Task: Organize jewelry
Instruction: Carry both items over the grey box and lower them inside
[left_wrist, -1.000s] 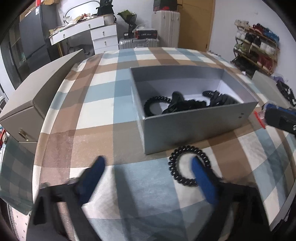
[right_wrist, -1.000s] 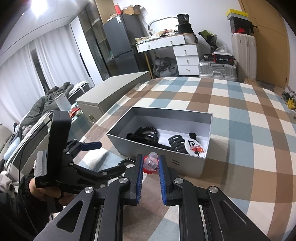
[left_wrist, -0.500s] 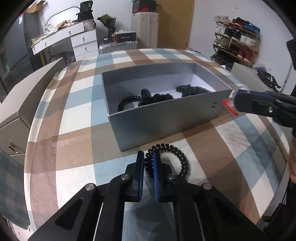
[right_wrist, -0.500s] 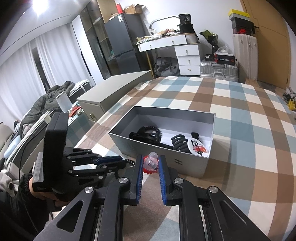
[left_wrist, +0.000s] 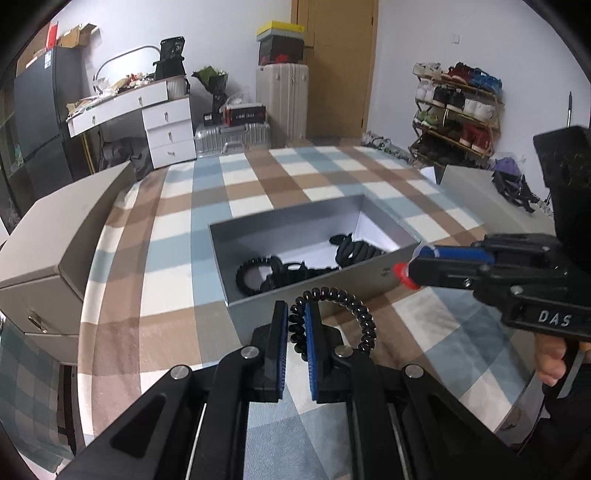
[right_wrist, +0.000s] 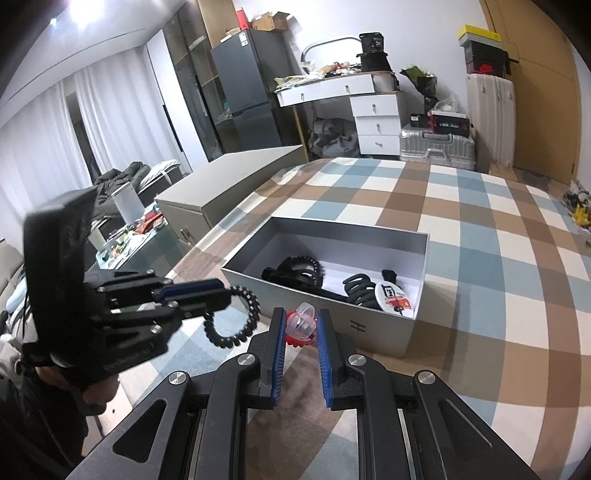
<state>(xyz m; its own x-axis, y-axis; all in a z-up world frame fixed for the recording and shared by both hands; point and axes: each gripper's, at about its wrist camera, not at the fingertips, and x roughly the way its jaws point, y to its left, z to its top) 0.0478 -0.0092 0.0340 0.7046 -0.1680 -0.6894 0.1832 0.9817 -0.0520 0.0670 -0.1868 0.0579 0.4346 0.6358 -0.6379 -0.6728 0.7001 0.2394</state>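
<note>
Grip is the news: the left gripper (left_wrist: 295, 325), whose jaws stood wide on either side of the black coil tie (left_wrist: 354, 314) a second ago, has snapped shut on one side of the loop and lifted it off the cloth (left_wrist: 177, 236). In the left wrist view the pads pinch the near arc of the coil while the rest of the ring sticks out to the right; in the right wrist view the tie (right_wrist: 236, 317) hangs from the closed fingers, clear of the table and just short of the box (right_wrist: 388, 332).

Right gripper (right_wrist: 301, 325) has not stirred. Its jaws are nearly closed on a small clear and red clip (right_wrist: 301, 326), held just in front of the box's near wall, with the red part showing below the clear shell.

Box sits open on the checked cloth and already holds several black ties (left_wrist: 269, 273) and a round badge (right_wrist: 393, 297) at its right end.

For the task this reads as pickup done on both sides, with two items in the air and none left on the cloth near the box. What seems to remain is carrying each over the near wall and letting go inside. The coil is held by one edge only, so it may swing or catch the rim on the way over
</note>
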